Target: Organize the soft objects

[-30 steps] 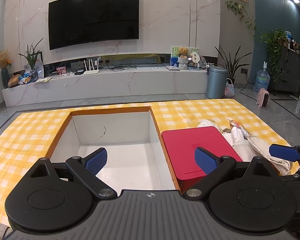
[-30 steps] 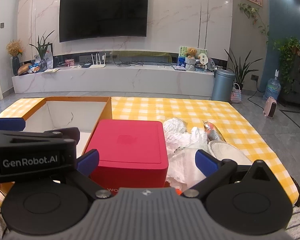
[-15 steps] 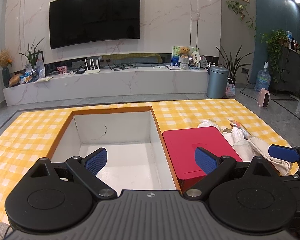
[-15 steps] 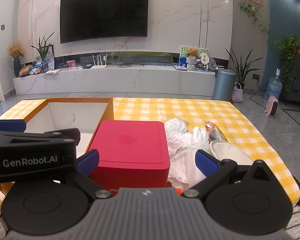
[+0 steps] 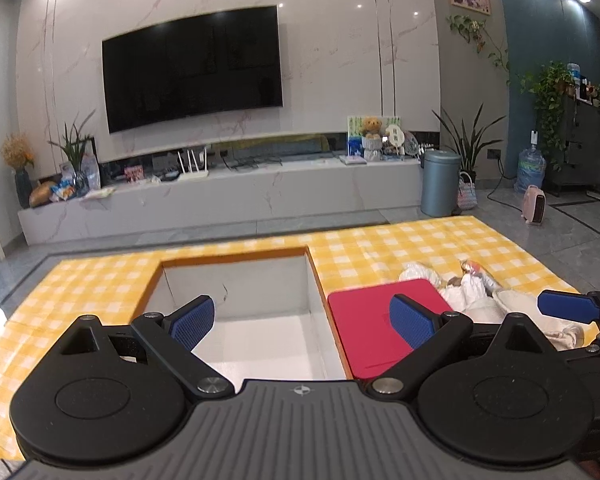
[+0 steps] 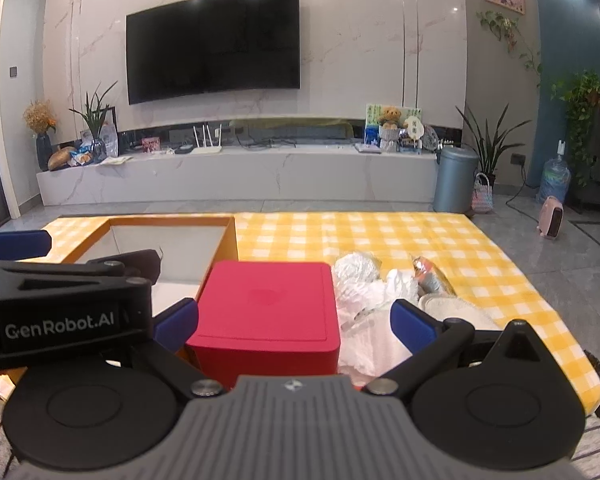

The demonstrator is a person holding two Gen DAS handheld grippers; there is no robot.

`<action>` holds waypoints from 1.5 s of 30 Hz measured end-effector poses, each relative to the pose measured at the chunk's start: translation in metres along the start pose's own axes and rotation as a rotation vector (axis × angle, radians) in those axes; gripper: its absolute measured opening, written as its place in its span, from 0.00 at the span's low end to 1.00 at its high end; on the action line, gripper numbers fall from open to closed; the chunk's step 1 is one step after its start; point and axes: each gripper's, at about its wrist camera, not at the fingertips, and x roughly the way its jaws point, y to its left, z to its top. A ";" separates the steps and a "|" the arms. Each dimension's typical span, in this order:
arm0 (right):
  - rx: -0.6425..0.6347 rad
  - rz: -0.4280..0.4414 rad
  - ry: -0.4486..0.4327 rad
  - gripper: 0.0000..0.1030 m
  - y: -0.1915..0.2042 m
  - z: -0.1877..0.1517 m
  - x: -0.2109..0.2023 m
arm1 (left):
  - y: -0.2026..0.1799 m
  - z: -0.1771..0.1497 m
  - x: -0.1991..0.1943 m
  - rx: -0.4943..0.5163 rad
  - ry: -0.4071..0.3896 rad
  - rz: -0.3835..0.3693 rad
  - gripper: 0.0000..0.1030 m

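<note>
A pile of soft things, white crumpled cloth and a silver-orange packet, lies on the yellow checked tablecloth right of a closed red box. The pile also shows in the left wrist view. An open orange box with a white inside stands left of the red box. My left gripper is open and empty, above the orange box's near edge. My right gripper is open and empty, in front of the red box.
Beyond the table stand a long white TV bench with a wall TV, a grey bin, potted plants and a pink heater on the floor at the right. The table's right edge is near the pile.
Both grippers have risen and drawn back a little, so the table and boxes sit lower in both views. Nothing on the table has moved.
</note>
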 end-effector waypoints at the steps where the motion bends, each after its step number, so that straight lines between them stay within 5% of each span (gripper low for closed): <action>1: -0.001 -0.001 -0.006 0.97 0.000 0.001 -0.002 | -0.001 0.002 -0.002 0.003 -0.006 0.002 1.00; 17: 0.057 -0.044 -0.060 0.97 -0.030 0.020 -0.027 | -0.031 0.032 -0.015 -0.011 -0.011 -0.028 1.00; 28: -0.027 -0.256 -0.066 0.97 -0.078 0.032 -0.021 | -0.064 0.044 -0.006 0.009 -0.003 -0.181 1.00; 32: 0.028 -0.311 -0.025 0.97 -0.119 0.045 0.000 | -0.077 0.047 0.007 0.074 0.032 -0.237 1.00; 35: 0.102 -0.340 0.121 0.97 -0.157 0.058 0.025 | -0.092 0.043 0.015 0.131 0.044 -0.247 1.00; 40: 0.284 -0.457 0.144 0.97 -0.202 0.050 0.037 | -0.113 0.038 0.035 0.145 0.136 -0.304 1.00; 45: 0.416 -0.110 0.207 0.97 -0.218 0.001 0.054 | -0.126 0.030 0.045 0.175 0.190 -0.339 1.00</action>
